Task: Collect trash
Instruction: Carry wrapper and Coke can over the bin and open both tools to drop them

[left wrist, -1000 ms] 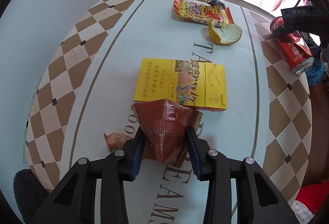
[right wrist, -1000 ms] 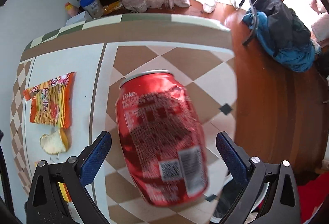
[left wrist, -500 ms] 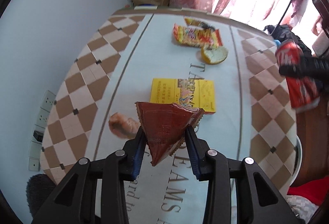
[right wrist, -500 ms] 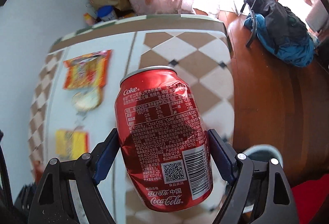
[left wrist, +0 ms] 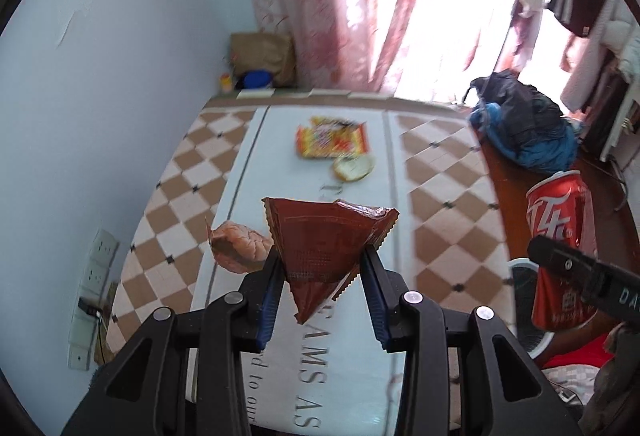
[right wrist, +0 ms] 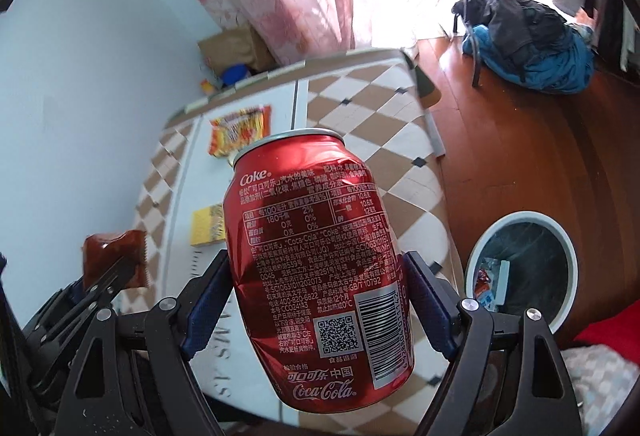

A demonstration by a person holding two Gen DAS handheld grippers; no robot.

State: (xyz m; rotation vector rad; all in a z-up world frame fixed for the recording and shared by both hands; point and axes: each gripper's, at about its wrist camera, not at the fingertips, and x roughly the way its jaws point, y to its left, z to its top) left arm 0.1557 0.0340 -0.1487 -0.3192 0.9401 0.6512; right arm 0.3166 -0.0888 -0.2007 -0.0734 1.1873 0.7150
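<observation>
Left gripper (left wrist: 322, 278) is raised above the tabletop (left wrist: 440, 203), its jaws closed on a brown wrapper (left wrist: 324, 240) pinched at its lower, narrow end; the wrapper's wide serrated edge stands uppermost and the piece is clear of the surface. Right gripper (right wrist: 318, 302) has its jaws closed on the sides of a dented red can (right wrist: 316, 268), held roughly upright with the rim tilted away from the camera and no contact with the tabletop. In the left wrist view the can (left wrist: 560, 248) appears at 3 o'clock, off the tabletop edge and above a white bin (left wrist: 528, 312). In the right wrist view the bin (right wrist: 524, 268) sits on the wooden floor at 4 o'clock, just beside the tabletop, with scraps of packaging visible inside. Remaining on the tabletop: a yellow-orange snack bag (left wrist: 332, 141) at 12 o'clock, a bread piece (left wrist: 354, 167) touching its near edge, and a crumpled tan wrapper (left wrist: 240, 246) at 9 o'clock of the left jaws. A yellow box (right wrist: 208, 226) shows in the right wrist view, partly hidden behind the can. A dark and blue clothing heap (right wrist: 528, 47) lies on the floor at 1 o'clock, well apart from the bin.
</observation>
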